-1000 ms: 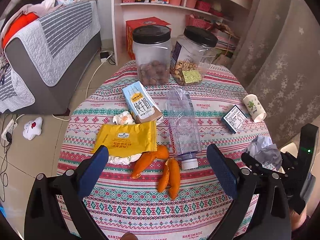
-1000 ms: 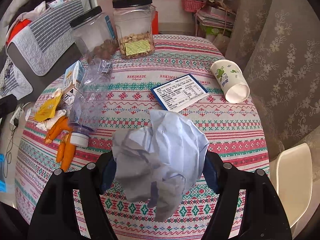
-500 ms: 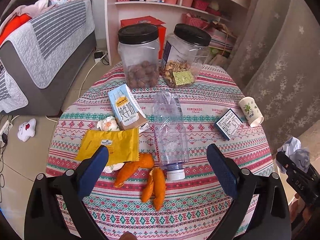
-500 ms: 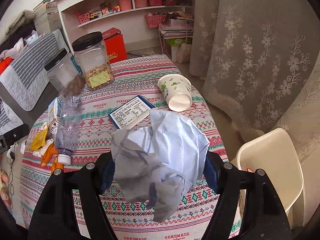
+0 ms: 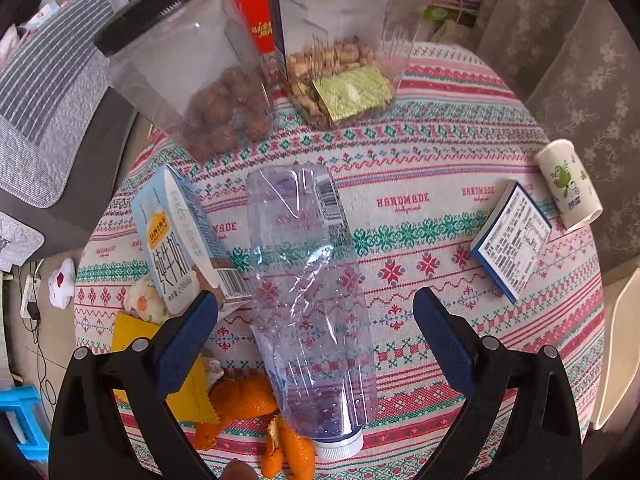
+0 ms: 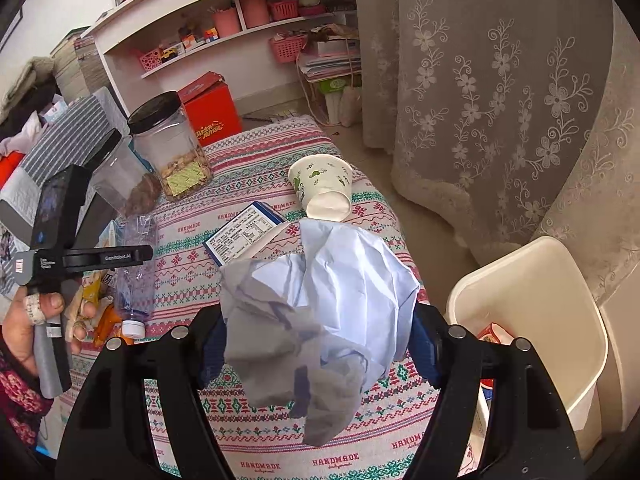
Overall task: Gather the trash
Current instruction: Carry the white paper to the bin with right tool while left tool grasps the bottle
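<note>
My right gripper [image 6: 316, 336] is shut on a crumpled white paper ball [image 6: 320, 300], held above the table's right edge, left of a cream trash bin [image 6: 560, 280] on the floor. My left gripper [image 5: 316, 320] is open, its blue pads either side of an empty clear plastic bottle [image 5: 308, 280] lying on the patterned tablecloth [image 5: 420, 200]. A milk carton [image 5: 176, 236], a yellow wrapper [image 5: 188, 396], orange peels [image 5: 248, 400], a small blue box [image 5: 512, 236] and a tipped paper cup [image 5: 568, 184] also lie on the table.
Two black-lidded clear jars [image 5: 208, 80] with nuts stand at the table's far side. A lace curtain [image 6: 500, 100] hangs right of the table, shelves [image 6: 240, 32] behind. A grey sofa [image 5: 48, 100] is at the left. The bin holds some red-printed trash [image 6: 492, 334].
My left gripper has moved forward and down over the bottle. My right gripper has swung right with the paper ball, bringing the trash bin into view.
</note>
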The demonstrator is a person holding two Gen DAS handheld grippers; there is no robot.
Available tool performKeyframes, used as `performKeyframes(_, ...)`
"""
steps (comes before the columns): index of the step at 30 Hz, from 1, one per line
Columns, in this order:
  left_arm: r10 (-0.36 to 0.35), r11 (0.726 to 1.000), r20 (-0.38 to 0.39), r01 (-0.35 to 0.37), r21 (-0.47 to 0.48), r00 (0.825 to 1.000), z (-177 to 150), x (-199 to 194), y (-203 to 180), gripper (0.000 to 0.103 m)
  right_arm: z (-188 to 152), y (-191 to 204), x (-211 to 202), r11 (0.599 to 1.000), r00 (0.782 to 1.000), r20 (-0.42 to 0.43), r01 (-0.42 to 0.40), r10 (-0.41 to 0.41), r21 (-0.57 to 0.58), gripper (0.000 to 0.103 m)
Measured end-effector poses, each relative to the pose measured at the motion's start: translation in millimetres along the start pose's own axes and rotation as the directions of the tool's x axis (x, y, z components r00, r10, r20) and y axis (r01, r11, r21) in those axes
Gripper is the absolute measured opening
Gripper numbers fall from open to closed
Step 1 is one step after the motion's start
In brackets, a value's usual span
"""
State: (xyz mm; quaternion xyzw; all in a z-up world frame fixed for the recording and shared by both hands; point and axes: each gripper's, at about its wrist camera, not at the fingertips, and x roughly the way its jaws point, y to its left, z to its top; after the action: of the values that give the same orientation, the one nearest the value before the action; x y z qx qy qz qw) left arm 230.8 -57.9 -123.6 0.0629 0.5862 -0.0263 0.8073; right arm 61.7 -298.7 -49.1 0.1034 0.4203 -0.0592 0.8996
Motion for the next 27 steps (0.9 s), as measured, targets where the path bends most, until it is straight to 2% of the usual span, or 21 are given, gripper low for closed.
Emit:
performKeyframes(1, 0.002, 1.0, -0.024, -0.002, -0.003, 1.0, -0.9, 6.2, -1.5, 0.088, -0.1, 0.0, -0.2, 1.0, 1.0, 0.001, -0.003, 0.003, 0.002, 0.07)
performKeyframes(3, -0.022, 1.0, -0.064, 0.02, -0.022, 0.998, -2.9, 17.0, 0.4, 0.065, -0.1, -0.8, -1.8, 1.0, 1.0, 0.004, -0.006, 0.006, 0.005, 0.07)
performKeyframes(4, -0.042, 0.999, -0.078, 0.039, -0.036, 0.996, -4.7, 20.7, 2.8, 0.064, 0.5, -1.5, -2.6, 1.0, 1.0, 0.006, -0.008, 0.008, 0.007, 0.07)
performKeyframes(6, -0.069, 0.996, -0.058, 0.066, -0.056, 0.996, -10.6, 18.7, 8.1, 0.064, 0.7, -3.0, -4.6, 1.0, 1.0, 0.011, -0.011, 0.01, 0.01, 0.07)
performKeyframes(9, -0.098, 0.993, 0.018, 0.099, -0.062, 0.995, -21.1, 2.4, 15.1, 0.064, 0.8, -5.0, -7.2, 1.0, 1.0, 0.018, -0.012, 0.012, 0.016, 0.07)
performKeyframes(12, -0.128, 0.988, 0.102, 0.135, -0.069, 0.986, -33.8, -23.8, 20.4, 0.063, 0.8, -6.4, -10.1, 1.0, 1.0, 0.026, -0.011, 0.011, 0.018, 0.07)
performKeyframes(16, -0.164, 0.98, 0.213, 0.184, -0.078, 0.963, -53.0, -63.8, 21.8, 0.063, 0.0, -11.8, -16.7, 1.0, 0.999, 0.046, 0.0, -0.001, 0.026, 0.07)
performKeyframes(19, -0.186, 0.973, 0.296, 0.218, -0.08, 0.937, -69.6, -90.5, 20.8, 0.063, -0.1, -19.8, -22.0, 0.999, 0.998, 0.062, 0.018, -0.02, 0.041, 0.07)
performKeyframes(22, -0.183, 0.972, 0.371, 0.223, -0.07, 0.911, -82.4, -112.6, 14.9, 0.063, 0.3, -29.0, -27.6, 0.997, 0.995, 0.081, 0.045, -0.05, 0.056, 0.07)
performKeyframes(27, -0.205, 0.968, 0.432, 0.247, -0.044, 0.878, -93.1, -135.6, -1.2, 0.063, 0.8, -55.6, -36.6, 0.989, 0.986, 0.113, 0.11, -0.121, 0.104, 0.07)
